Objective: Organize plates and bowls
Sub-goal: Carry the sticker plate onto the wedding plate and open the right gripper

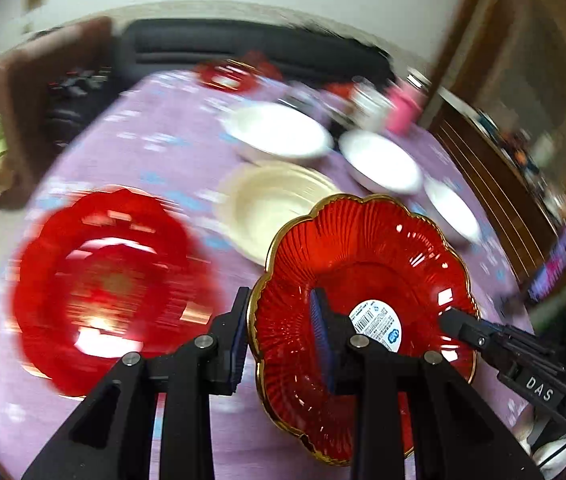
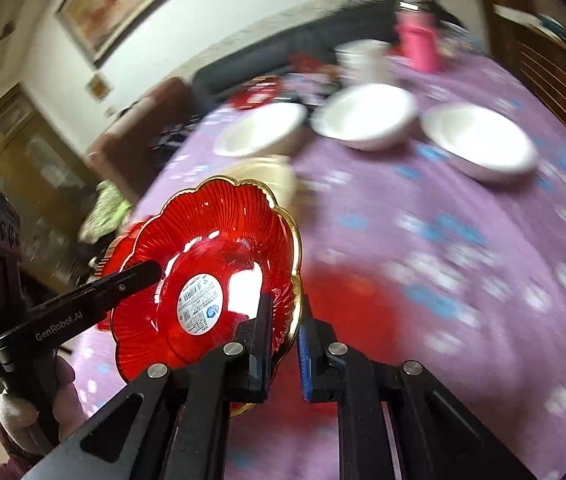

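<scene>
Open worktop lies right of the lifted red plate. Obstacles: second red plate left, cream plate ahead, three white bowls beyond; clutter at far edge.

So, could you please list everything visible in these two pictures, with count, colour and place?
Held plate: one, red, gold-rimmed, between both grippers.
Second plate: one, red, on tablecloth, left.
Cream plate: one, centre.
Bowls: three, white, far side.
Bottle: one, pink, far edge.
Tablecloth: purple.
Left gripper: shut on the held plate's rim.
Right gripper: shut on the opposite rim.
</scene>
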Demonstrator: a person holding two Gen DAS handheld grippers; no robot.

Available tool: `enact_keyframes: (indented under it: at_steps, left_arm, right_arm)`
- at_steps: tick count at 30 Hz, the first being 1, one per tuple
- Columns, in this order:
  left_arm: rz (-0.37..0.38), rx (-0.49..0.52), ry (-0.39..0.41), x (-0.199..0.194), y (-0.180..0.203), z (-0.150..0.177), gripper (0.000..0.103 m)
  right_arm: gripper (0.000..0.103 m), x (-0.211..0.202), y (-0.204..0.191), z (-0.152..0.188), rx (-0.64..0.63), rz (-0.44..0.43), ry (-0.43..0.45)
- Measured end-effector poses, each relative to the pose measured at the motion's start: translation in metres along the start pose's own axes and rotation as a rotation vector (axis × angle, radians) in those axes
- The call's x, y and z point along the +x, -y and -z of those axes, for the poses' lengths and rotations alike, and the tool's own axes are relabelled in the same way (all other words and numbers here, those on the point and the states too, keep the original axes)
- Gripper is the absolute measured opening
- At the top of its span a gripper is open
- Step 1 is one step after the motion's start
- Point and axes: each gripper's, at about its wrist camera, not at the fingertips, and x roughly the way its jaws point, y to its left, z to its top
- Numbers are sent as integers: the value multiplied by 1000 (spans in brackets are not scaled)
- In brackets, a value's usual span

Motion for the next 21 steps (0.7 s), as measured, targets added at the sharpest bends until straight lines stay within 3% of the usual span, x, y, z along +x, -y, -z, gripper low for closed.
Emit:
enact_keyframes:
  at_steps: [5, 10, 16, 19, 21]
  left_arm:
    - [-119, -125, 32, -13, -90, -12, 28]
    - [-188, -210, -15, 11, -150, -14, 28]
    - [-203, -254, -85, 48, -180, -11, 28]
    - [-201, -252, -83, 52, -182, -13, 30]
    - [-180, -269, -74, 47, -183, -12, 37]
  right_arm:
    - [13, 56, -75, -21, -96, -96, -47]
    - [13, 125, -129, -26, -162, -101, -118]
    - [13, 174, -144, -24, -177, -31, -172]
    - [13, 185, -141, -25, -177, -16, -174]
    - [14, 186, -143, -27, -192, -3, -164]
